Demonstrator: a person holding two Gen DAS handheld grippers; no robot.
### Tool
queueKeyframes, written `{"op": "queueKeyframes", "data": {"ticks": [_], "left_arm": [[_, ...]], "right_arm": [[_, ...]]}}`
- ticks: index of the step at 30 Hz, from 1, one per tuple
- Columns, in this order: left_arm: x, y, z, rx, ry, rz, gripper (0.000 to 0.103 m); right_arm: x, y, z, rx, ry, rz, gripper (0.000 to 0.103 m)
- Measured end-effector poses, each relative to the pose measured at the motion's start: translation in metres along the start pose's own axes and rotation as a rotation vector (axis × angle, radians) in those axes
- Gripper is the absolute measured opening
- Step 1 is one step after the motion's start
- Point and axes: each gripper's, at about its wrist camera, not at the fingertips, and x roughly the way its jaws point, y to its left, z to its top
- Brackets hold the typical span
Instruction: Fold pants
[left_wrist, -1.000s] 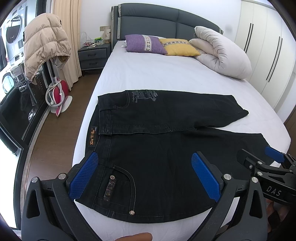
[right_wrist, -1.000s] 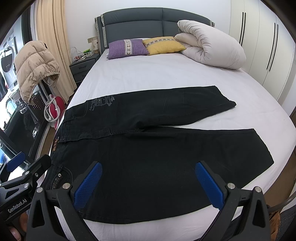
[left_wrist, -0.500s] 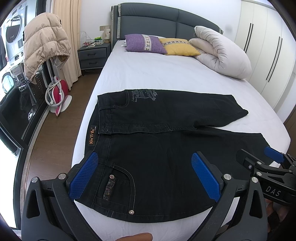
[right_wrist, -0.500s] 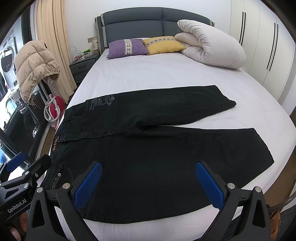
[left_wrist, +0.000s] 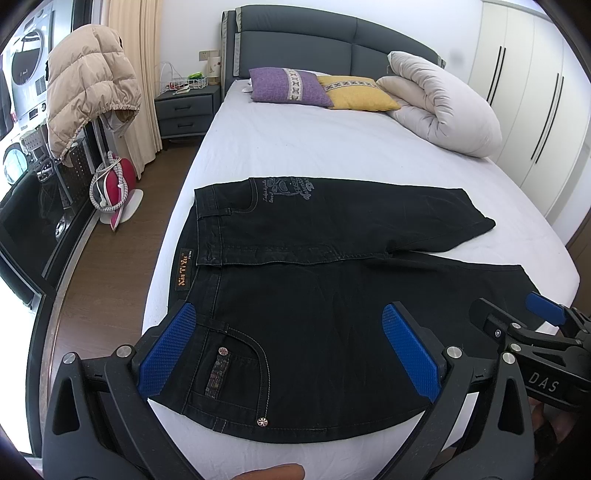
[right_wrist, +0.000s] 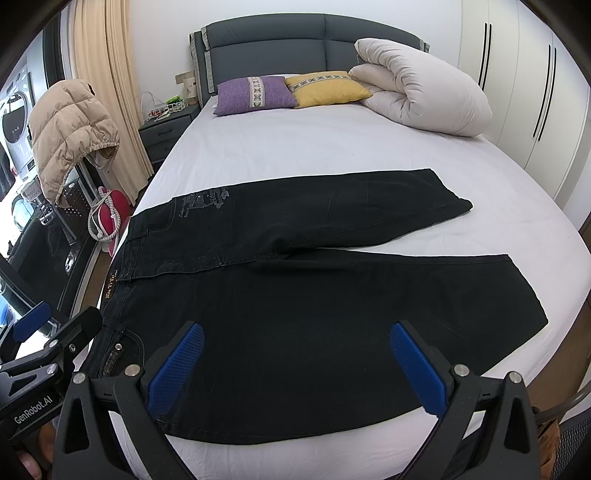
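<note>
Black pants (left_wrist: 314, 288) lie flat across the foot of the white bed (left_wrist: 295, 147), waistband at the left, legs spread to the right; they also show in the right wrist view (right_wrist: 314, 280). My left gripper (left_wrist: 291, 347) is open and empty, held above the near hip and back pocket (left_wrist: 236, 369). My right gripper (right_wrist: 295, 365) is open and empty, held above the near leg. Each gripper shows at the edge of the other's view: the right one (left_wrist: 532, 332) and the left one (right_wrist: 48, 339).
A purple pillow (left_wrist: 288, 86), a yellow pillow (left_wrist: 354, 92) and a rolled white duvet (left_wrist: 443, 103) lie at the head of the bed. A beige puffer jacket (left_wrist: 88, 96) hangs at the left over wooden floor (left_wrist: 110, 266). A nightstand (left_wrist: 188, 110) stands by the headboard. Wardrobes (left_wrist: 535, 92) line the right.
</note>
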Motion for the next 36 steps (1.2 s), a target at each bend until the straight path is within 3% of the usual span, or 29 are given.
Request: {"op": "queueKeyframes", "data": {"ticks": [30, 36], "left_arm": [[0.000, 0.000, 0.000, 0.001, 0.001, 0.003, 0.103], [0.017, -0.002, -0.012, 0.017, 0.005, 0.016, 0.103]], "right_arm": [[0.005, 0.005, 0.000, 0.001, 0.005, 0.001, 0.103], [0.006, 0.005, -0.003, 0.000, 0.008, 0.001, 0.103]]}}
